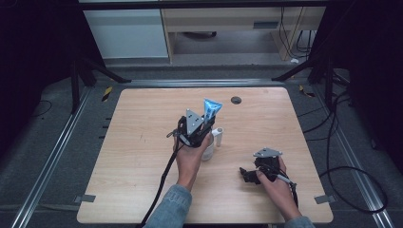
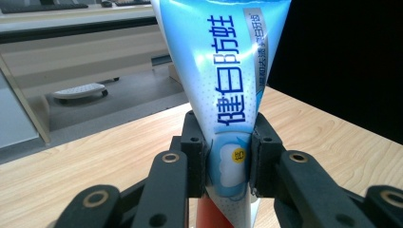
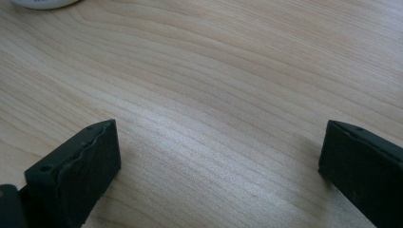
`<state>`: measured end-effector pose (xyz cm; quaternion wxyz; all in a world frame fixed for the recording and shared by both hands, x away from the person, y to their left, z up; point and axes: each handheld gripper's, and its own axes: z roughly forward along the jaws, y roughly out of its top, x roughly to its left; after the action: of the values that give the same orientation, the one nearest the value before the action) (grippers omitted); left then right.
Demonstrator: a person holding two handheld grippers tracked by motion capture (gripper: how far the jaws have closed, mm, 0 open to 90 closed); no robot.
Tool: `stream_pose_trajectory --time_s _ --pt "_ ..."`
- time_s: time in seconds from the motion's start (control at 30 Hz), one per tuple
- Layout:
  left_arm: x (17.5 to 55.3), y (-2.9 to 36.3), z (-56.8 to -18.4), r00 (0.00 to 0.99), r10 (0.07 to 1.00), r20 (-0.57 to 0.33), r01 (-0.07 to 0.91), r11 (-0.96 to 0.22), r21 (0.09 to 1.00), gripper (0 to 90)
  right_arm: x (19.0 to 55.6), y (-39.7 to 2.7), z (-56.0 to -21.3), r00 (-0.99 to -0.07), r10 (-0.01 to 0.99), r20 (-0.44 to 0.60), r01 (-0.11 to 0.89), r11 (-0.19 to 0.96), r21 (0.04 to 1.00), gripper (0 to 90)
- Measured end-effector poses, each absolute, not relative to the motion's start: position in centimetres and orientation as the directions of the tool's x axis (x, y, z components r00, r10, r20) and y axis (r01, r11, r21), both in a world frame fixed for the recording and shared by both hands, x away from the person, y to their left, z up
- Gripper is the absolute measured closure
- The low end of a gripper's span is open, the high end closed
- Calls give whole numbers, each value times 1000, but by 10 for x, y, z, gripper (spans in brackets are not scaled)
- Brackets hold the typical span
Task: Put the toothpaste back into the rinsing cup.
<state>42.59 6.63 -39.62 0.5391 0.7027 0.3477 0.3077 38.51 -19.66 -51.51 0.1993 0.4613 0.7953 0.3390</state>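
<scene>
A blue and white toothpaste tube (image 2: pixel 223 71) with printed characters stands upright, its wide flat end up. My left gripper (image 2: pixel 229 128) is shut on its narrow lower part, and something red (image 2: pixel 209 213) shows just below the pads. From above, the left gripper (image 1: pixel 208 125) is over the middle of the table with the tube (image 1: pixel 212 107) sticking up past it, above a white container (image 1: pixel 209 152). My right gripper (image 1: pixel 243 175) rests low near the front right, open. Between its fingers (image 3: pixel 76 175) there is only bare wood.
The wooden table (image 1: pixel 142 142) has a dark round grommet (image 1: pixel 236 99) near its far edge. A short white cylinder (image 1: pixel 219 136) stands beside the container. A white rounded edge (image 3: pixel 38 4) shows at the top left of the right gripper view. Cables trail from both grippers.
</scene>
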Motion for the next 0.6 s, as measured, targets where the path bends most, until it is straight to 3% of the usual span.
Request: stream_pose_trajectory --time_s 0.6 --pt "425 67 -412 568 822 52 182 -187 965 720 385 -197 -515 -495 869 -5 598 345 723 3"
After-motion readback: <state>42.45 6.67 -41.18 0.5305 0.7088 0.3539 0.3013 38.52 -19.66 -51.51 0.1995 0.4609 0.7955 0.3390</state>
